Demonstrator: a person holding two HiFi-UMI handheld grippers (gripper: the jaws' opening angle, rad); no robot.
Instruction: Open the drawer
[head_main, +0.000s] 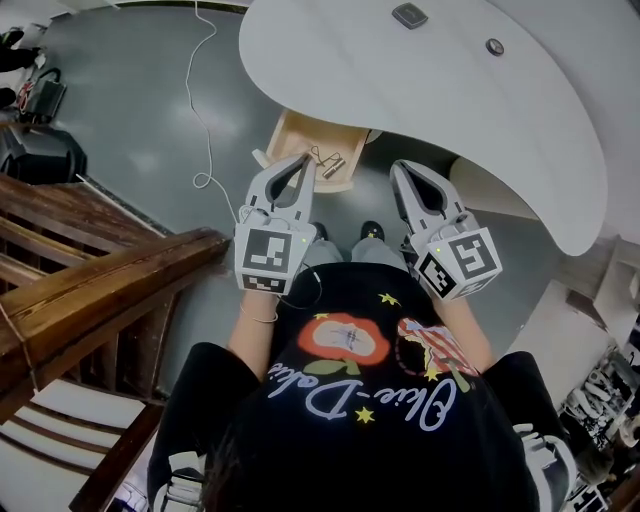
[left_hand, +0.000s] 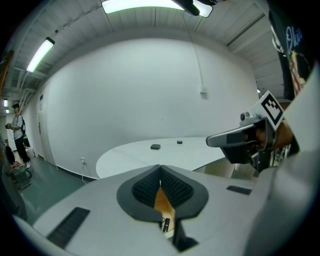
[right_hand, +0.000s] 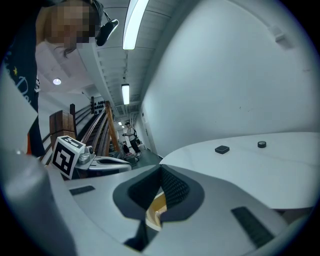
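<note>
A light wooden drawer stands pulled out from under the white round table. Binder clips lie in it. My left gripper hangs just above the drawer's near edge, its jaws closed tip to tip with nothing held. My right gripper is beside the drawer's right end, below the table's rim, jaws also together and empty. In the left gripper view the drawer's wood and a black clip show behind the shut pads. The right gripper view shows a strip of wood there too.
A dark square object and a small round one lie on the table. A wooden stair rail runs close at the left. A white cable trails over the grey floor, and a person stands far off.
</note>
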